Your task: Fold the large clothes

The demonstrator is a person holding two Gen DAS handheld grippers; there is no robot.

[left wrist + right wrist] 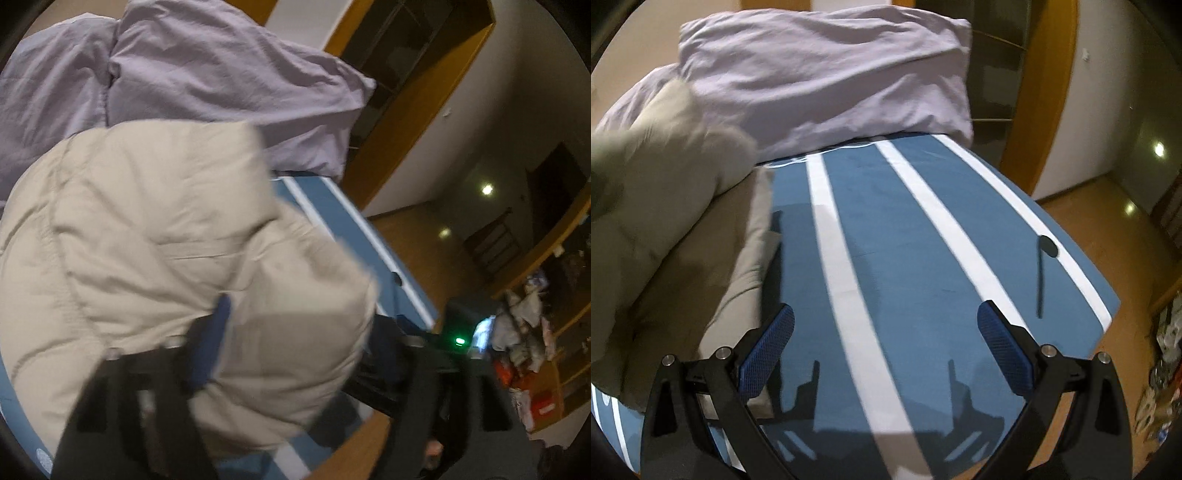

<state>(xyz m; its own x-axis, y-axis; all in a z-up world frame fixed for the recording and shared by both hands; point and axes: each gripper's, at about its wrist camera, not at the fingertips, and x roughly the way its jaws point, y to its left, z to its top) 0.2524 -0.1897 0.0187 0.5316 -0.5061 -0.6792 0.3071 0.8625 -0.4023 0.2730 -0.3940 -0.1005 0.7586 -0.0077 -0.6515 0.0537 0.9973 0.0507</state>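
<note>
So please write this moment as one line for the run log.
left tool: open, beige jacket between fingers | right tool: open, empty, over striped blue surface | fold: unfinished

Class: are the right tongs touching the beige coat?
Apart. The right wrist view shows the right tongs open over bare striped cover, the beige coat lying leftward.

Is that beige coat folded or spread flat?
Folded, at least partly: the beige coat lies doubled over itself in puffy layers on the striped surface.

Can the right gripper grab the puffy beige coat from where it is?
Probably yes. The right gripper is open over bare striped bed, and the beige coat lies just beside it with nothing between.
</note>
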